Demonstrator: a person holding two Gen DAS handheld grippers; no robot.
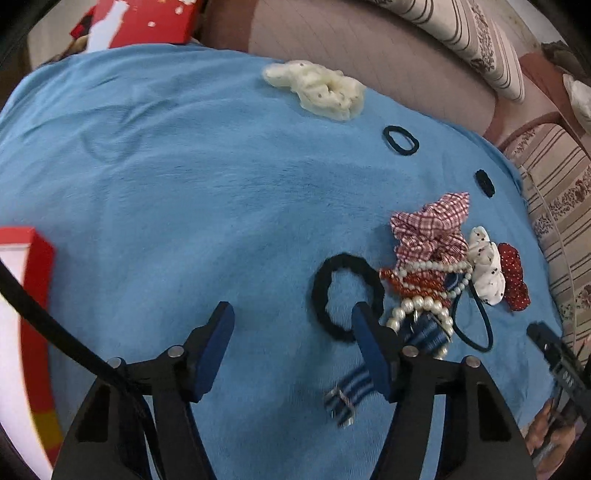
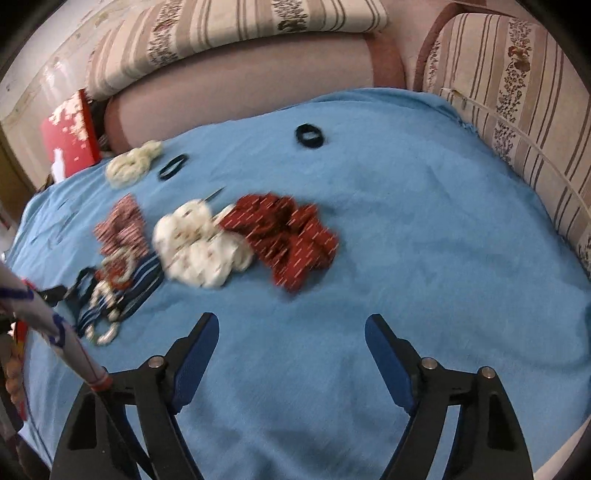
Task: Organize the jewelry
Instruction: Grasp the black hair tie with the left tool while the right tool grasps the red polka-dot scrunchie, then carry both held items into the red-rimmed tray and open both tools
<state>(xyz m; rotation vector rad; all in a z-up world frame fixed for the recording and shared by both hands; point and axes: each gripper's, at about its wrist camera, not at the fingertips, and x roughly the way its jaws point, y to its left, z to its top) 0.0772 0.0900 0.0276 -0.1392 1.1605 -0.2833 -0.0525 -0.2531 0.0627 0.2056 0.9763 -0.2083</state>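
Note:
On a blue blanket (image 1: pixel 166 192) lies a heap of hair accessories: a red-checked scrunchie (image 1: pixel 432 229), a pearl bracelet (image 1: pixel 421 306), a white dotted scrunchie (image 1: pixel 485 266), a dark red dotted scrunchie (image 1: pixel 513 275) and a blue striped piece (image 1: pixel 349 397). A thick black hair tie (image 1: pixel 345 295) lies just left of the heap. My left gripper (image 1: pixel 293 314) is open above the blanket, its right finger (image 1: pixel 369 343) over the tie's near edge, nothing between the pads. In the right wrist view my right gripper (image 2: pixel 291 325) stands open over bare blanket (image 2: pixel 406 221), nearer than the white scrunchie (image 2: pixel 201 243) and red scrunchie (image 2: pixel 288 236).
A cream scrunchie (image 1: pixel 317 88) and two small black ties (image 1: pixel 400 139) (image 1: pixel 484 182) lie farther back. Red boxes sit at the far left (image 1: pixel 144 22) and near left edge (image 1: pixel 29 295). Striped sofa cushions (image 2: pixel 517 92) border the blanket. A sleeve (image 2: pixel 55 332) shows at left.

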